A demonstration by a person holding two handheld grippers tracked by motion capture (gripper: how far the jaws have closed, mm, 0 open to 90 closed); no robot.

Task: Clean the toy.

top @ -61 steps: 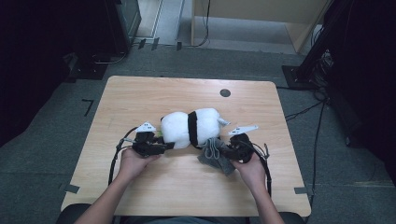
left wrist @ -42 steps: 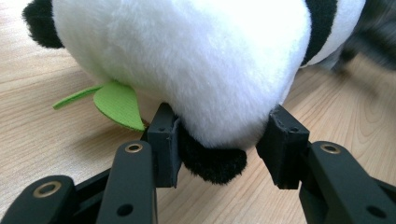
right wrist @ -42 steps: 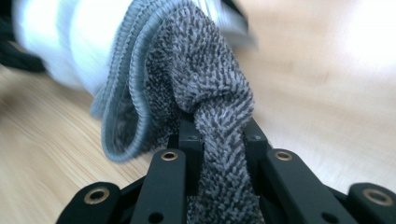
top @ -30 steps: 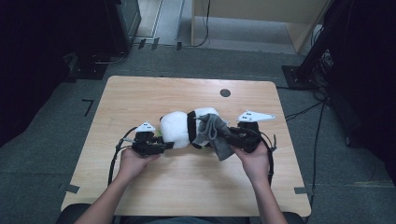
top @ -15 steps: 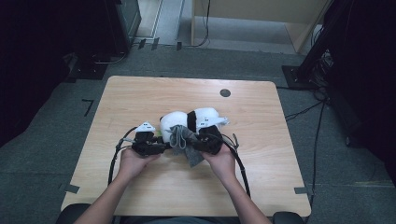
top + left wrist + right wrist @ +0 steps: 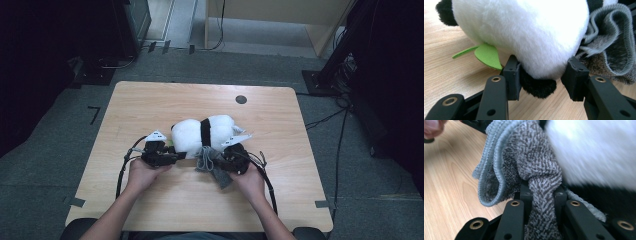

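My left gripper [image 6: 541,72] pins the plush panda [image 6: 202,132] mid-table w/ jaws pinching its underside so it can't slide; right gripper [image 6: 541,192], jaws clamped on grey towel [image 6: 534,167], wipes beside it.

Both forearms reach in from below; the left gripper [image 6: 176,155] clamps its 2 jaws partway, the right gripper [image 6: 216,161] pinches tight.

The high view is looking forward and down from above the person's side onto the whole table [image 6: 150,105]. Each gripper view is sitting very close, looking along its own jaws at tabletop level, and all three are sharing the plush panda [image 6: 202,132] [image 6: 524,32] [image 6: 594,150] and grey cloth [image 6: 212,167] [image 6: 609,50] [image 6: 531,167].
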